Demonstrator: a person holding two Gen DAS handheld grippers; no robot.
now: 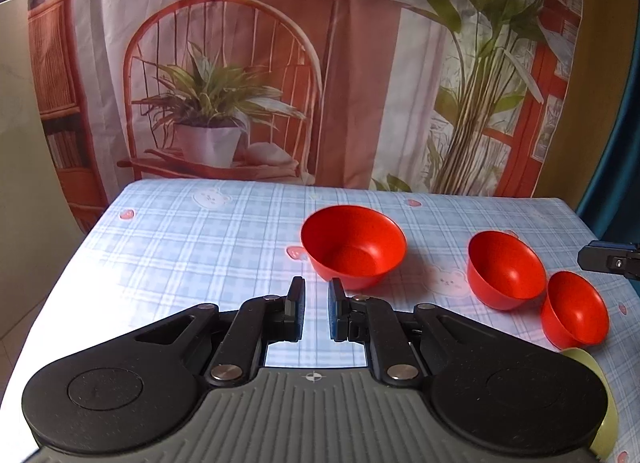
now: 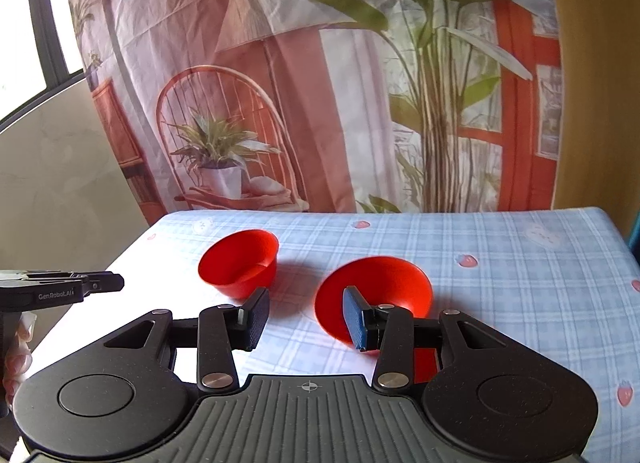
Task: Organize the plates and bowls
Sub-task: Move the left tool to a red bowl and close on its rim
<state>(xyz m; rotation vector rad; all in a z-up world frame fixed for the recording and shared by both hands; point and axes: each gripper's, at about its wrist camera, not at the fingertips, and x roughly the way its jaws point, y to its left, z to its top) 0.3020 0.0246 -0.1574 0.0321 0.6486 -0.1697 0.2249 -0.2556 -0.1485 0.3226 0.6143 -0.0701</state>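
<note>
Three red bowls stand upright on the checked tablecloth in the left wrist view: a large bowl (image 1: 354, 245) just ahead, a middle bowl (image 1: 505, 269) to the right, and a small bowl (image 1: 575, 309) nearer right. My left gripper (image 1: 316, 305) hovers in front of the large bowl with a narrow gap between its jaws, holding nothing. My right gripper (image 2: 306, 319) is open and empty; its right finger (image 2: 356, 321) overlaps the near side of a red bowl (image 2: 380, 287). Another red bowl (image 2: 240, 263) stands farther left. The right gripper's tip shows in the left wrist view (image 1: 610, 261).
A yellow-green plate rim (image 1: 588, 367) peeks from behind my left gripper at the right. The table (image 1: 180, 247) ends at a printed curtain backdrop (image 1: 280, 63). The left gripper body and a hand show at the left in the right wrist view (image 2: 64, 289).
</note>
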